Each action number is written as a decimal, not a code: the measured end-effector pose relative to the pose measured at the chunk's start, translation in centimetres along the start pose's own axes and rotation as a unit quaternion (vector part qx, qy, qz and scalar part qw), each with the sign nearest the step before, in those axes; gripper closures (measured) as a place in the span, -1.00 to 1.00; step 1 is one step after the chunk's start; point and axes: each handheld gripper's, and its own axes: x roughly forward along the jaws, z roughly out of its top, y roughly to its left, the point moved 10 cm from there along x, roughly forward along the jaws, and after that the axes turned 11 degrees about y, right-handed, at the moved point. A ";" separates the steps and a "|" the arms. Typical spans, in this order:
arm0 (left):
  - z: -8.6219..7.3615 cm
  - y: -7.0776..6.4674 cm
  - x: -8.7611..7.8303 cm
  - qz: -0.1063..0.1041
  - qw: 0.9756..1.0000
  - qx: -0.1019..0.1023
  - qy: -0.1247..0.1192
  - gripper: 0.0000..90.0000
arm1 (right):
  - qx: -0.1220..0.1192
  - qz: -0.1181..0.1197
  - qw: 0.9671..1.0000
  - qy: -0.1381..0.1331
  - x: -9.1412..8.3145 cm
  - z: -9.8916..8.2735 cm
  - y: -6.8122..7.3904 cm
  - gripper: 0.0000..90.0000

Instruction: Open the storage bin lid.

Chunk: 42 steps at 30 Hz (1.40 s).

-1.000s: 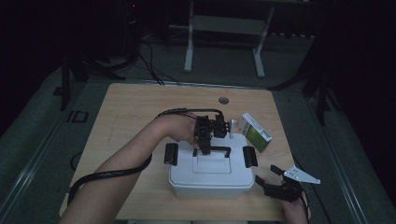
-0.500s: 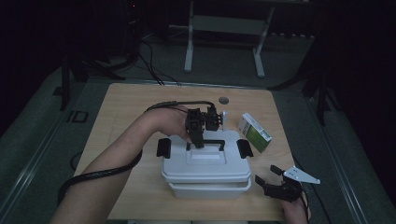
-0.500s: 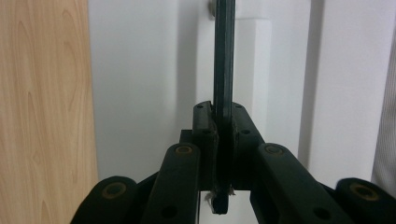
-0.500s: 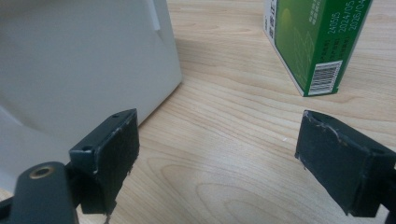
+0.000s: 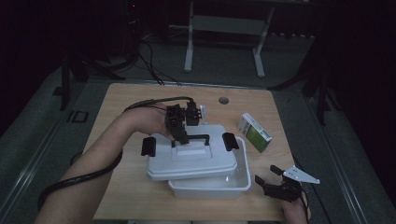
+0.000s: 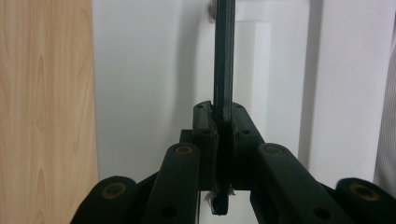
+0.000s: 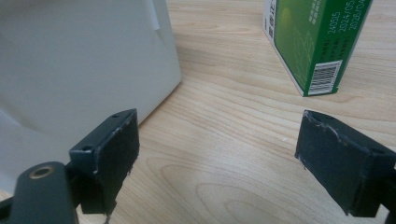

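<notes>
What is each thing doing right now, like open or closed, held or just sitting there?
Lid: lifted off, held over the box, shifted left.
Lid handle: pinched in the left tool.
Box: open, resting on the table.
Left tool: shut on the lid handle.
Right tool: open, holding nothing.
Green carton: closed, lying on the table, untouched.

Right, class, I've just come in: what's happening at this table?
A person's left gripper is shut on the black handle of a white lid, which sits lifted and askew over the white box. The right gripper rests open near the table's front right corner. A green carton lies beside the box.
</notes>
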 end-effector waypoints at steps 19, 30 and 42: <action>-8.0 1.0 -0.5 0.007 0.996 -0.080 -0.027 0.87 | -0.001 -0.005 1.000 0.004 0.1 0.0 0.0 -0.71; -12.8 1.4 -0.1 0.011 0.991 -0.128 -0.033 0.87 | 0.001 -0.006 1.000 0.006 0.2 0.0 0.0 -0.71; -16.6 1.5 0.4 0.023 0.986 -0.164 -0.035 0.86 | 0.004 -0.005 1.000 0.004 0.1 0.1 -0.1 -0.71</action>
